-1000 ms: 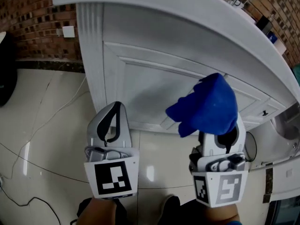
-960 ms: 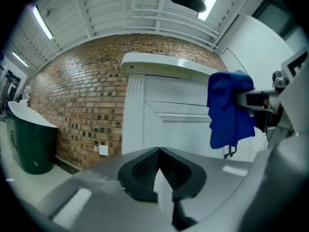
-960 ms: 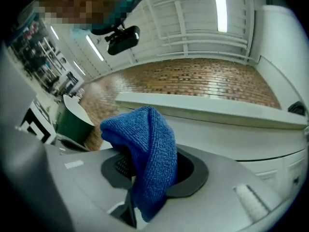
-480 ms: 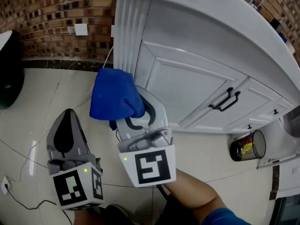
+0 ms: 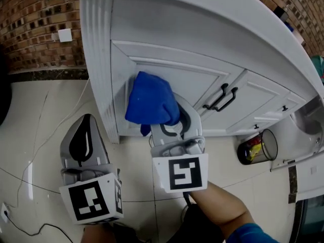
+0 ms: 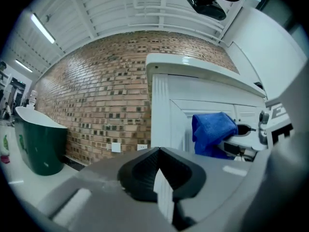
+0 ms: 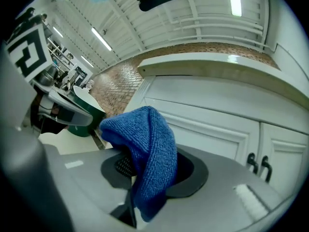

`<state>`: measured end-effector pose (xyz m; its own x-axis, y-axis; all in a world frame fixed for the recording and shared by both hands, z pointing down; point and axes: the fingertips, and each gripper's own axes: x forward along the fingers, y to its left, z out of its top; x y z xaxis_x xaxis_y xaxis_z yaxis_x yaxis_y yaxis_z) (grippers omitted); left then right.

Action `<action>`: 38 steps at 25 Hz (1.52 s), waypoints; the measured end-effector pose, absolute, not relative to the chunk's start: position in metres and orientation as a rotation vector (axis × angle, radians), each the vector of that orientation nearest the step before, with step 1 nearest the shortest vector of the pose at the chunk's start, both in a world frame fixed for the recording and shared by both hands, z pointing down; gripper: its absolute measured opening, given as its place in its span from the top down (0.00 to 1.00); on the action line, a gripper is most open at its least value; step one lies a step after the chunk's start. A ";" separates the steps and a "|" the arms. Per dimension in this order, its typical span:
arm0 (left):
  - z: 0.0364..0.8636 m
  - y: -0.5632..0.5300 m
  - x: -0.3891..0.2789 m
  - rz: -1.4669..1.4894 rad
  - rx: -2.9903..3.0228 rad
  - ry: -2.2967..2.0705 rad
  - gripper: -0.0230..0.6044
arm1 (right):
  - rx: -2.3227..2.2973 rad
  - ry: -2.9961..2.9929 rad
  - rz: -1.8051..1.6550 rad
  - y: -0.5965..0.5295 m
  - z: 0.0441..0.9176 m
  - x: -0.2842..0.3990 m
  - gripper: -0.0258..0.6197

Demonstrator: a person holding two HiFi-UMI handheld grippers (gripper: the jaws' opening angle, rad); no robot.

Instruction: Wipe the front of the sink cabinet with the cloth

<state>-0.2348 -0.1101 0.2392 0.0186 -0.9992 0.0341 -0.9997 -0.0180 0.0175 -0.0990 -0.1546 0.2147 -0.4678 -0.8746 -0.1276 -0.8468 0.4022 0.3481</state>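
Jaws of our right hand-held gripper point(image 5: 163, 111) point(image 7: 143, 174) are clamped on a blue microfibre cloth point(image 5: 151, 101) point(image 7: 150, 138). The cloth is bunched over the tips and drapes down between them. In the head view it lies in front of the left door panel of the white panelled sink cabinet point(image 5: 172, 72), close to the fluted corner post point(image 5: 97, 59). The left gripper view shows the cloth point(image 6: 212, 132) right up against that door. We cannot tell whether it actually presses on the surface.

Our left hand-held gripper point(image 5: 87, 119) point(image 6: 162, 177) is lower and to the left, over the pale tiled floor point(image 5: 35, 130) and apart from the cabinet. Its jaws are pressed together with nothing between them.

Two black bar handles point(image 5: 221, 97) sit side by side where the two cabinet doors meet, to the right of the cloth. A clear cylindrical container point(image 5: 255, 148) with yellow and red contents lies on the floor near the cabinet's right end. Behind the cabinet's left side we see a brown brick wall point(image 5: 30, 29) carrying a white square socket plate point(image 5: 65, 35). A dark green tub point(image 6: 41, 149) stands by that wall in the left gripper view.
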 end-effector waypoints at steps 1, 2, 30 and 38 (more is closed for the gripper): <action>0.240 -0.114 -0.223 0.011 2.227 -2.157 0.95 | 1.602 -2.534 -0.563 -0.156 0.215 -0.084 0.75; 0.241 -0.118 -0.210 0.016 2.246 -2.138 0.95 | 1.627 -2.497 -0.556 -0.157 0.216 -0.068 0.75; 0.281 -0.158 0.033 0.054 2.537 -1.775 0.95 | 1.980 -2.113 -0.434 -0.164 0.226 0.197 0.75; 0.297 -0.160 0.088 0.038 2.598 -1.623 0.95 | 2.196 -1.888 -0.352 -0.159 0.231 0.307 0.75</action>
